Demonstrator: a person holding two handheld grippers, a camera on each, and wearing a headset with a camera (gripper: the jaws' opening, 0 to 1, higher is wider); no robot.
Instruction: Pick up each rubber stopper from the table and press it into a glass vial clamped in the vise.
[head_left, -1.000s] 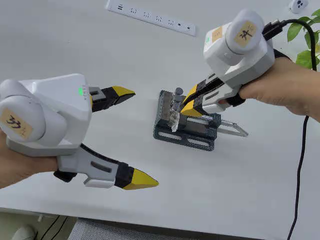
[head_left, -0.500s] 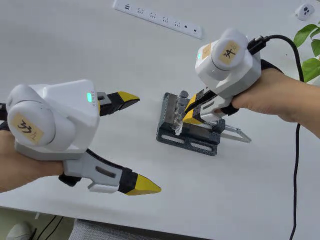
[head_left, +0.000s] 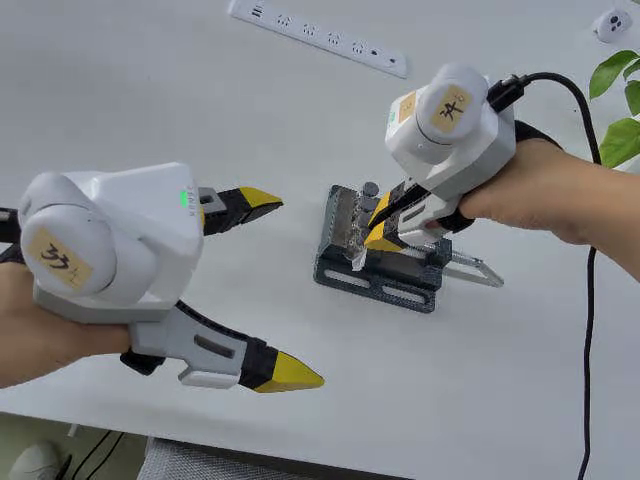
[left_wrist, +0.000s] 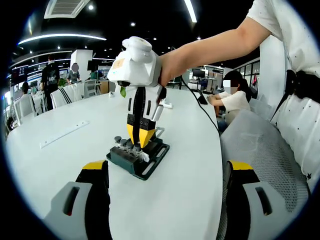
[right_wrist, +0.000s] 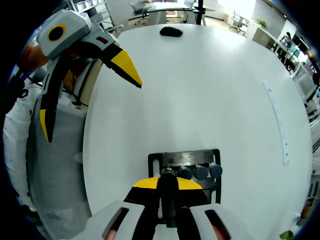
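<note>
A dark vise (head_left: 372, 283) stands mid-table and clamps a row of glass vials; three of them carry grey stoppers (right_wrist: 200, 172). My right gripper (head_left: 377, 228) points down at the near end of the row, its yellow tips shut on a dark rubber stopper (right_wrist: 167, 175) over the end vial. The left gripper view has the right gripper (left_wrist: 140, 138) standing upright on the vise (left_wrist: 150, 163). My left gripper (head_left: 278, 287) hovers wide open to the left of the vise, holding nothing, and also shows in the right gripper view (right_wrist: 90, 100).
A white power strip (head_left: 320, 38) lies at the table's far side. A black cable (head_left: 590, 300) trails from the right gripper, past green leaves (head_left: 622, 100). The near table edge (head_left: 400, 465) runs below my left gripper. People sit at the far end.
My right gripper has come down a little and sits closer over the near end of the vial row. The left gripper stays open in about the same place.
</note>
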